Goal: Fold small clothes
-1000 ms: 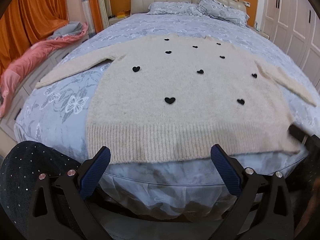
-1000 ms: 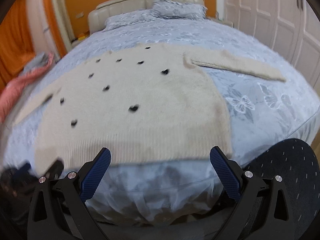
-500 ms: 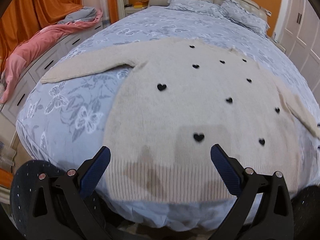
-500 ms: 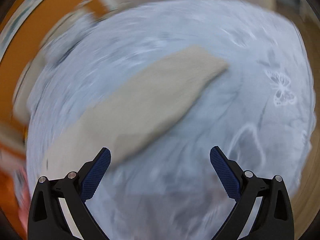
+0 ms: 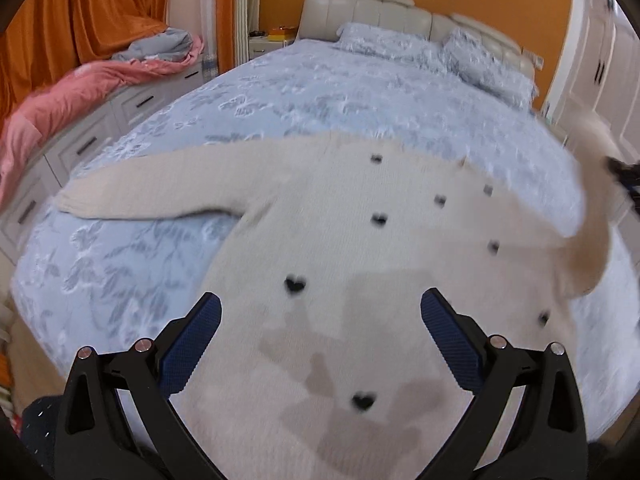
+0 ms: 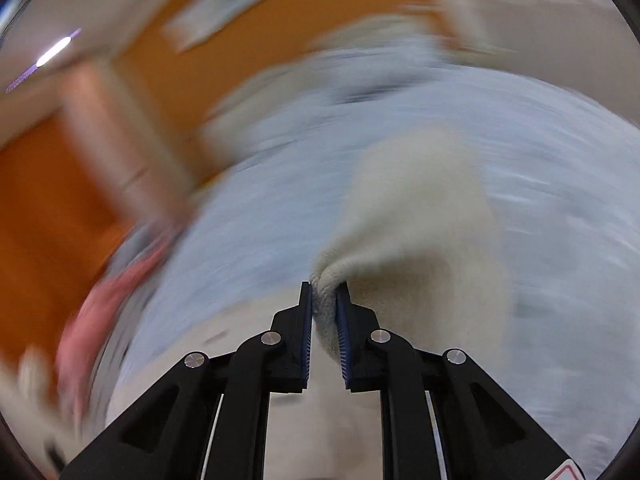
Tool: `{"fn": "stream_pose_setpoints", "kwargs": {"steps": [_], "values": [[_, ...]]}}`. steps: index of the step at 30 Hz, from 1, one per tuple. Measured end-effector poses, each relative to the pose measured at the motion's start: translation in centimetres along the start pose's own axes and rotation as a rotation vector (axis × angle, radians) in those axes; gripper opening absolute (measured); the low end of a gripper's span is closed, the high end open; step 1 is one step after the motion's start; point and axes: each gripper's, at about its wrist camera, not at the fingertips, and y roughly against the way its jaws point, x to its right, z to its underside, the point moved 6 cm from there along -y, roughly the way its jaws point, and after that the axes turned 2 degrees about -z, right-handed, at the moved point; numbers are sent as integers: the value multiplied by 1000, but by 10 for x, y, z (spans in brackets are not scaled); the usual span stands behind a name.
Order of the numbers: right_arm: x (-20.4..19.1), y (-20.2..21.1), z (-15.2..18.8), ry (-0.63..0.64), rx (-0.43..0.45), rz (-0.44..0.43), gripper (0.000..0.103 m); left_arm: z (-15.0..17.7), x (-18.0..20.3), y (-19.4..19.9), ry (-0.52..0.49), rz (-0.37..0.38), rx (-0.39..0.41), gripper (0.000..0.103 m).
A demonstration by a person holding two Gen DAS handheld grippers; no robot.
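A cream knitted sweater (image 5: 360, 276) with small black hearts lies flat on the blue floral bed (image 5: 320, 92), its left sleeve (image 5: 160, 188) stretched out to the left. My left gripper (image 5: 320, 300) hovers open over the sweater's lower body, nothing between its fingers. The right gripper (image 6: 324, 288) is closing, and its pads press on the bunched cuff of the right sleeve (image 6: 420, 208), which rises off the bed. In the left wrist view that raised sleeve (image 5: 592, 220) curves up at the far right toward the right gripper (image 5: 624, 172). The right wrist view is heavily blurred.
A pink blanket (image 5: 80, 92) lies over grey drawers (image 5: 132, 108) left of the bed. Pillows (image 5: 480, 60) and a padded headboard (image 5: 360, 12) are at the far end. White wardrobe doors (image 5: 608, 64) stand on the right, orange curtains (image 5: 100, 8) on the left.
My left gripper has moved forward over the sweater, from the hem toward its middle. The right gripper swung to the right sleeve, shut on its cuff and lifted it.
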Motion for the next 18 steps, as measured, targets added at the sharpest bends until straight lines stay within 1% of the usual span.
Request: {"fn": "stream_pose_setpoints", "kwargs": {"steps": [1, 2, 3, 4, 5, 6, 7, 8, 9, 11, 12, 14, 15, 16, 17, 18], "values": [[-30, -21, 13, 43, -30, -41, 18, -9, 0, -4, 27, 22, -3, 98], [-53, -40, 28, 88, -61, -62, 28, -16, 1, -9, 53, 49, -15, 98], [-73, -61, 49, 139, -94, -48, 34, -24, 2, -15, 78, 79, -29, 98], [-80, -73, 64, 162, -113, -17, 37, -32, 2, -24, 113, 103, -45, 98], [-80, -82, 81, 167, -142, 27, 37, -39, 3, -32, 138, 125, -55, 98], [-75, -80, 91, 152, -153, 49, 37, -44, 3, -40, 158, 148, -63, 98], [-62, -75, 101, 113, -162, 78, 39, -51, 5, -54, 172, 163, -77, 98], [-41, -62, 106, 61, -161, 107, 44, -55, 6, -70, 176, 173, -98, 98], [-28, -57, 105, 12, -161, 130, 50, -57, 6, -89, 180, 164, -126, 98], [21, -29, 115, -150, -159, 172, 56, -58, 4, -123, 213, 166, -178, 98], [41, -22, 119, -218, -169, 176, 56, -59, 2, -140, 245, 159, -203, 98], [69, -14, 131, -350, -198, 163, 56, -62, -1, -160, 301, 166, -216, 98], [75, -12, 131, -382, -199, 141, 56, -65, -2, -168, 329, 165, -218, 98], [79, -13, 133, -414, -199, 103, 56, -69, -2, -177, 360, 181, -220, 98], [82, -21, 132, -450, -203, 62, 58, -72, -1, -186, 387, 194, -231, 98], [83, -30, 135, -485, -213, 27, 67, -73, -1, -196, 413, 183, -254, 98]]}}
